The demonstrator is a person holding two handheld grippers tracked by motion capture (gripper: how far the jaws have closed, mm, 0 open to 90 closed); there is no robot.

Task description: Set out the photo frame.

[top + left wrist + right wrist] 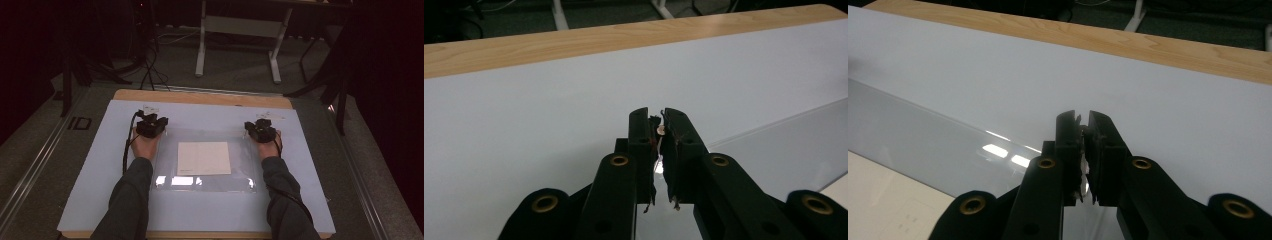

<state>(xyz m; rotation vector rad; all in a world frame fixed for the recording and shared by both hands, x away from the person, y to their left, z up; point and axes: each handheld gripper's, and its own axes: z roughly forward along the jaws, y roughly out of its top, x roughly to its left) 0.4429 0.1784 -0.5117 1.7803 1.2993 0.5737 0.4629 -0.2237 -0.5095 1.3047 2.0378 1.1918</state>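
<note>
Wooden table [200, 97] under pale blue mat [100, 170], with seemingly clear plastic sheet [240, 172] on top.

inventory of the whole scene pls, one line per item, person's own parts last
clear plastic sleeve: 1, transparent and glossy, flat at the mat's centre
paper sheet: 1, cream-white, lying within the sleeve's outline
mat: 1, pale blue, covering most of the table
table: 1, light wood, showing along the far edge
desk frame: 1, white, on the floor beyond the table
left tongs: 1, black, at the sleeve's far left corner, shut on its edge
right tongs: 1, black, at the sleeve's far right corner, shut on its edge
forearms: 2, dark grey sleeves, entering from the near side
</note>
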